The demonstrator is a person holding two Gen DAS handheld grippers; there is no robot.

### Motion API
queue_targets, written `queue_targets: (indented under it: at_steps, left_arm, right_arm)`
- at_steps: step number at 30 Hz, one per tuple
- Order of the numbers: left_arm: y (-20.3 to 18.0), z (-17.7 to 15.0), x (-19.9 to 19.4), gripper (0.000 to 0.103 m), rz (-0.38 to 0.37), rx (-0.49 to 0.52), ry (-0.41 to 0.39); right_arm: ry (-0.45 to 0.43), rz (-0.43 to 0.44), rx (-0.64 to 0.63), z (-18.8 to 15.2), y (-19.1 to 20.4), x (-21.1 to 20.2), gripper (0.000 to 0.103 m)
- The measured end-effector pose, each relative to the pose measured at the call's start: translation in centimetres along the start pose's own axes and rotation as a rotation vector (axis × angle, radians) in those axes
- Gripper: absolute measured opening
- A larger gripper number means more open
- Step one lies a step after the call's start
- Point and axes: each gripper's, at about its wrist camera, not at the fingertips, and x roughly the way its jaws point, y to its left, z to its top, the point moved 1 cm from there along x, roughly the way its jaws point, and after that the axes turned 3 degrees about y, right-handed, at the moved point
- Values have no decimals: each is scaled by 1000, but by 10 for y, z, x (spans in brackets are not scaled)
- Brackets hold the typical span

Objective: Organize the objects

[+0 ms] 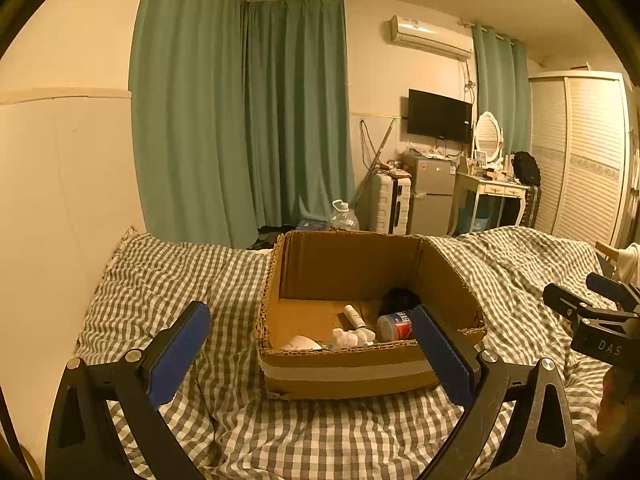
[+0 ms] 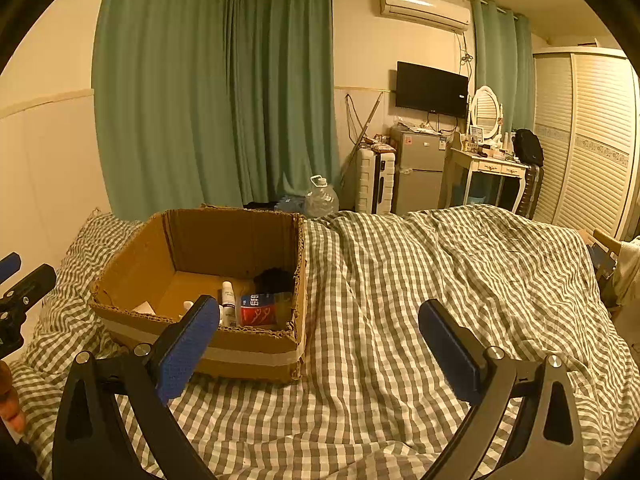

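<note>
While both sets of tongs, left [image 1: 312, 354] and right [image 2: 316, 350], hang apart and empty above the checked bed [image 2: 400, 280], the objects already lie in the cardboard box [image 1: 344, 374], suggesting collection is finished or awaiting another item.

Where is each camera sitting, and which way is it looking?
Left wrist view: sits on the open left gripper, looking straight across the checked bed at the cardboard box; the right gripper shows at the right edge.
Right wrist view: sits on the open right gripper, looking at the bed beside the box; the left gripper and a fingertip show at the left edge.
Shared: box, bed, green curtains, TV.
</note>
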Motion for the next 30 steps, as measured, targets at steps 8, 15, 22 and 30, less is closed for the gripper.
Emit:
queue_targets:
  at_steps: [8,15,22,30]
  left_arm:
    - [0,0,1,103,0,2,2]
    - [1,0,1,103,-1,7,1]
    - [3,0,4,103,-4,14,7]
    - [6,1,4,103,-6,3,8]
  right_arm:
    - [1,0,-1,0,0,0,100]
    - [-2,-1,-3,-1,0,1,100]
    - [1,-2,-6,-2,0,2,100]
    - [-9,-19,-35,-2,5,1,100]
